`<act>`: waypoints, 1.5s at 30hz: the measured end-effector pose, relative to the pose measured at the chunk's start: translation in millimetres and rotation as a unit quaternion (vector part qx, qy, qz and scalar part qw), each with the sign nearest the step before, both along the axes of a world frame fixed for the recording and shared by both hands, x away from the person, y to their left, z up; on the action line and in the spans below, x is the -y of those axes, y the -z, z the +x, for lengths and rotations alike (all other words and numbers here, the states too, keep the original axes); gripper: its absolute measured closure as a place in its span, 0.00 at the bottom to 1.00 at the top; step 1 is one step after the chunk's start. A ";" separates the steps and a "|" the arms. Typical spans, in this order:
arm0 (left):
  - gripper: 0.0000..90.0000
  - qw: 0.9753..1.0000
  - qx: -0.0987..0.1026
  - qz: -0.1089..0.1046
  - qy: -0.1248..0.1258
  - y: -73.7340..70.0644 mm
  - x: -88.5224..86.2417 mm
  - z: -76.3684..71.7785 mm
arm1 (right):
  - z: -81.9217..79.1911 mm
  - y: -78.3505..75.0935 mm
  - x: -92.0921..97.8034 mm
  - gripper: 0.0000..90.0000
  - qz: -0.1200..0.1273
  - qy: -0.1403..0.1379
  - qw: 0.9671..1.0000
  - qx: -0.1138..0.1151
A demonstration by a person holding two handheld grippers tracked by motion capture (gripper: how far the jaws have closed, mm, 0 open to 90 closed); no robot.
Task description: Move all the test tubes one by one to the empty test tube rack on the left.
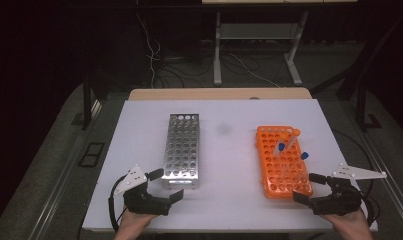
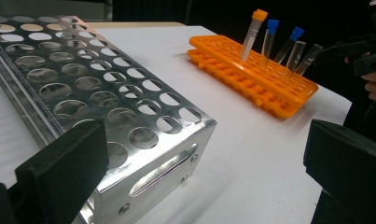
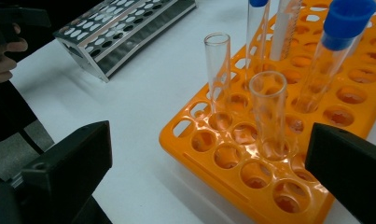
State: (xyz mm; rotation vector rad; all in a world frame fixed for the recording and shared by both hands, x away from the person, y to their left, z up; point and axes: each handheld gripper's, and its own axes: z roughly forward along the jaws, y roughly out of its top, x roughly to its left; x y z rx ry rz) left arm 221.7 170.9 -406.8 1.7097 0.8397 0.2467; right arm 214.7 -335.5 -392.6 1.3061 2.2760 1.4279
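An orange tube rack point(image 1: 281, 172) lies on the right of the white table, with several test tubes standing in it. Two of them point(image 1: 281, 147) have blue caps, one point(image 2: 253, 32) has an orange cap, and two clear ones point(image 3: 217, 70) are uncapped. An empty metal rack point(image 1: 182, 150) lies left of centre. My left gripper point(image 1: 166, 184) is open just before the metal rack's near end point(image 2: 143, 172), holding nothing. My right gripper point(image 1: 309, 188) is open at the orange rack's near right corner point(image 3: 190, 135), also holding nothing. The nearest uncapped tube point(image 3: 269, 112) stands just ahead of its jaws.
The white table top point(image 1: 229, 145) lies bare between the two racks. Its near edge runs just under both hands. Dark floor with cables and the legs of another table point(image 1: 218, 50) lies beyond the far edge.
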 end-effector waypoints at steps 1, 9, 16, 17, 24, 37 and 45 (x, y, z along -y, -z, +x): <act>0.00 1.000 0.000 -0.001 -0.002 0.1 -0.1 -0.1 | 0.8 -0.7 0.6 0.00 -0.002 0.000 1.000 0.001; 0.00 1.000 0.000 -0.001 -0.004 -0.1 -1.0 -0.5 | 6.5 -6.8 7.7 0.00 -0.017 -0.004 1.000 0.000; 0.00 1.000 0.000 -0.001 -0.004 0.1 -0.4 -0.4 | 15.1 -11.4 14.3 0.00 -0.033 -0.013 0.999 -0.004; 0.00 1.000 0.000 -0.001 -0.003 0.0 -0.4 -0.5 | 16.9 -11.7 15.2 0.00 -0.036 -0.016 0.999 -0.005; 0.00 1.000 0.001 0.000 -0.005 -0.5 -1.8 -0.7 | 27.9 -11.0 18.2 0.00 -0.057 -0.035 0.998 -0.016; 0.00 1.000 0.001 0.001 -0.007 -0.5 -2.5 -0.7 | 40.9 1.1 17.3 0.25 -0.078 -0.063 0.995 -0.027; 0.00 1.000 0.001 0.001 -0.007 -0.3 -2.8 -0.7 | 44.4 7.2 14.6 0.48 -0.084 -0.071 0.994 -0.019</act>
